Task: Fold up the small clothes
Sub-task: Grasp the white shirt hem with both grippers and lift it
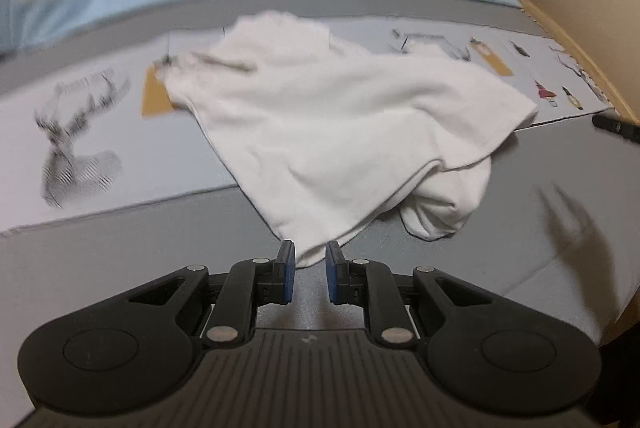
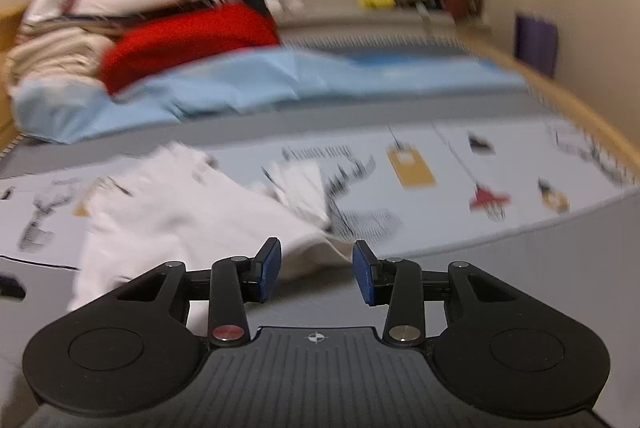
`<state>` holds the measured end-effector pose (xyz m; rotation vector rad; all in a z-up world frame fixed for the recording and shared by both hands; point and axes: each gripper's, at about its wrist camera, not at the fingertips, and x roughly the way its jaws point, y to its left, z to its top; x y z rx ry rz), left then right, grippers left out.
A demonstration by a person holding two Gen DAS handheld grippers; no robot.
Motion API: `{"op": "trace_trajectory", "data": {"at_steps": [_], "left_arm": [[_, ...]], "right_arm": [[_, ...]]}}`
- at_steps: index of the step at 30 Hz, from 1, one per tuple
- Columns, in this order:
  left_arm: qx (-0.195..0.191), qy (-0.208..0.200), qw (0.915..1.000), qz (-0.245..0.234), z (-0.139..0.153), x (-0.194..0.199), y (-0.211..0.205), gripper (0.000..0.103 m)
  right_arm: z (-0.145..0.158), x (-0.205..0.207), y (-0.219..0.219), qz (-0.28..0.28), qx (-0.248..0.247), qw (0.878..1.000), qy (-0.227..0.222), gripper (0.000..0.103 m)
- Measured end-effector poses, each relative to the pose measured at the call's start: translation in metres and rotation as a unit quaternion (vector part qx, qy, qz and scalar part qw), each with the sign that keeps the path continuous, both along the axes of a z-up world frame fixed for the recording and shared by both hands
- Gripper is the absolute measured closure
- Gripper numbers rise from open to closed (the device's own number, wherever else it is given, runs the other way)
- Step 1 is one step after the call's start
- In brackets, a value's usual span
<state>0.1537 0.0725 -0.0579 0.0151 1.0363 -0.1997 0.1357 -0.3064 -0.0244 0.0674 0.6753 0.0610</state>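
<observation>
White cotton garment [image 1: 344, 124] lies crumpled on the printed bedcover [image 1: 120, 132], its nearest corner at 12 o'clock between my left fingers [image 1: 311, 268]. They are nearly clenched, yet a gap shows beside the cloth, so it is not gripped. My right fingers [image 2: 317, 274] stand released and empty, the garment's edge at 11 o'clock. Risks, as I judge them: a thin corner slips free as I lift, or I pinch the bedcover too. Motion blur hides any readable writing; I make out only deer [image 1: 72, 144] and tag [image 2: 410, 164] prints.
</observation>
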Motion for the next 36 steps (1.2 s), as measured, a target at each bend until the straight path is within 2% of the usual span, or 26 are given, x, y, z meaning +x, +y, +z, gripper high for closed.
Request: {"op": "trace_trajectory", "data": {"at_steps": [2, 4, 8, 10, 12, 13, 15, 18, 24, 26, 28, 30, 32, 36], "left_arm": [[-0.003, 0.011, 0.9999, 0.0, -0.012, 0.016, 0.0, 0.083], [0.007, 0.03, 0.9994, 0.014, -0.028, 0.032, 0.001, 0.077], [-0.025, 0.077, 0.9949, 0.061, -0.056, 0.057, 0.009, 0.051], [-0.015, 0.088, 0.9936, 0.069, -0.066, 0.065, 0.009, 0.051], [-0.006, 0.102, 0.9928, 0.063, -0.075, 0.07, 0.006, 0.061], [-0.005, 0.107, 0.9929, 0.052, -0.078, 0.07, 0.003, 0.08], [0.017, 0.093, 0.9952, 0.026, -0.075, 0.067, -0.003, 0.096], [0.021, 0.067, 0.9975, 0.008, -0.054, 0.056, -0.001, 0.098], [-0.036, -0.028, 0.9989, -0.008, 0.032, -0.001, 0.043, 0.098], [-0.005, -0.053, 0.9986, -0.004, 0.056, -0.027, 0.065, 0.098], [0.041, -0.035, 0.9984, 0.019, 0.057, -0.051, 0.092, 0.098], [0.07, 0.021, 0.9961, 0.049, 0.033, -0.067, 0.116, 0.098], [0.094, 0.061, 0.9926, 0.046, 0.016, -0.07, 0.119, 0.098], [0.07, 0.081, 0.9937, 0.033, 0.004, -0.062, 0.116, 0.095]], "right_arm": [[-0.018, 0.016, -0.008, -0.01, 0.014, 0.999, 0.043, 0.061], [-0.028, 0.026, -0.011, -0.008, 0.038, 0.997, 0.062, 0.059], [-0.043, 0.044, -0.006, -0.006, 0.066, 0.995, 0.081, 0.051], [-0.046, 0.053, -0.006, -0.012, 0.092, 0.992, 0.085, 0.05], [-0.045, 0.058, -0.007, -0.018, 0.114, 0.99, 0.082, 0.048], [-0.044, 0.059, -0.007, -0.02, 0.12, 0.989, 0.081, 0.045], [-0.041, 0.06, -0.006, -0.024, 0.123, 0.99, 0.073, 0.044], [-0.036, 0.06, -0.009, -0.03, 0.125, 0.99, 0.064, 0.044], [-0.022, 0.05, -0.018, -0.058, 0.132, 0.989, 0.041, 0.044], [-0.017, 0.044, -0.023, -0.07, 0.137, 0.988, 0.033, 0.044], [-0.014, 0.039, -0.026, -0.081, 0.141, 0.986, 0.029, 0.044], [-0.012, 0.033, -0.028, -0.088, 0.147, 0.985, 0.028, 0.044], [-0.013, 0.031, -0.026, -0.087, 0.152, 0.984, 0.034, 0.044], [-0.025, 0.034, -0.008, -0.065, 0.155, 0.983, 0.072, 0.044]]}}
